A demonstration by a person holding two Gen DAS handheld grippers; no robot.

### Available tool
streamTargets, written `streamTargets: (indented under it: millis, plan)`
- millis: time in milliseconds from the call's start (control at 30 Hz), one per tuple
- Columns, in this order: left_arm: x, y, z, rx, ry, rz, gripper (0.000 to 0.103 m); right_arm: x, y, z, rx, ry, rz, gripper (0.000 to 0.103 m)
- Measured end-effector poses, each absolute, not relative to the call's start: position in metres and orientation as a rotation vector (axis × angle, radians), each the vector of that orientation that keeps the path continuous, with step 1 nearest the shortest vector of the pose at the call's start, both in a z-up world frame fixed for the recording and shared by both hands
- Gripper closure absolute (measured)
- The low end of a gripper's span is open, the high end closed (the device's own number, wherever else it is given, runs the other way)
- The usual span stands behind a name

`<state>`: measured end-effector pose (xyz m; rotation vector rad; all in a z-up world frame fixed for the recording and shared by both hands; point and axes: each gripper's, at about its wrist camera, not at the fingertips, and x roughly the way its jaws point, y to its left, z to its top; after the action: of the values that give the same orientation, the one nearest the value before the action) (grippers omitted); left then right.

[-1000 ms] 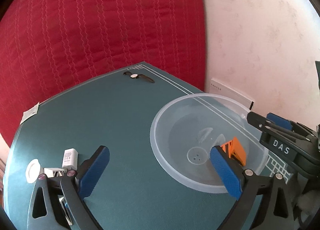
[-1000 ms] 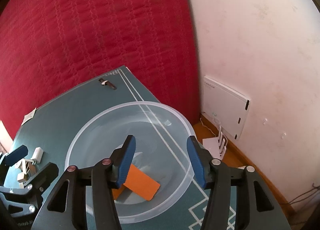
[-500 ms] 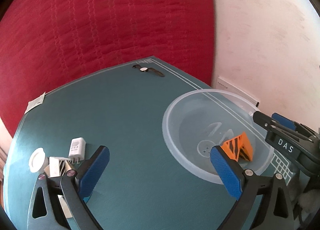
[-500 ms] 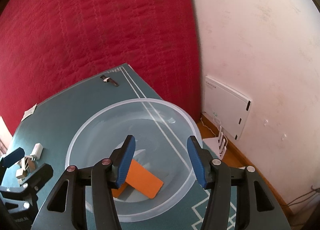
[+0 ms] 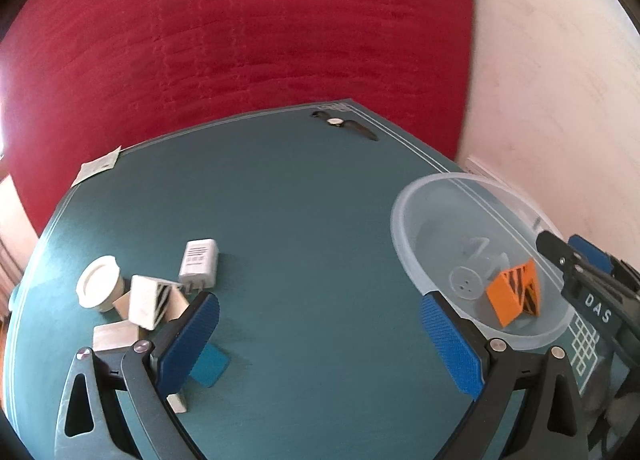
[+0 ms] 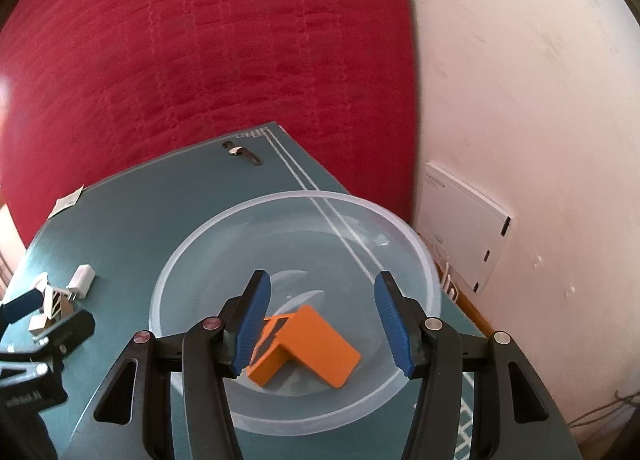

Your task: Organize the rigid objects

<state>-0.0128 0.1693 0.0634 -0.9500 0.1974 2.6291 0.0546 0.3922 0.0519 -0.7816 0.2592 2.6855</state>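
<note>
Right wrist | orange block (image 6: 320, 348) long axis slants lower-right in bowl (image 6: 200, 244) | both grippers (image 6: 322, 324) (image 5: 320, 336) spread, empty

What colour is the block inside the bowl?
Orange block, black stripes on one face; clearest in the right wrist view.
</note>
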Motion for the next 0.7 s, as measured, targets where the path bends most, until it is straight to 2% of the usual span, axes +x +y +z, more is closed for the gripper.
streamTargets:
  millis: [367,500,700]
  plan:
    - [-0.012,0.134,0.056,-0.989,0.154,2.682,0.001,0.050,0.354,0.050,-0.812,0.131,2.761,0.047]
    - [-0.014,0.114,0.057,-0.999,0.125,2.715,0.001,0.048,0.348,0.053,-0.806,0.128,2.786,0.038]
    - [-0.015,0.084,0.060,-1.007,0.072,2.766,0.001,0.043,0.333,0.055,-0.812,0.096,2.821,0.038]
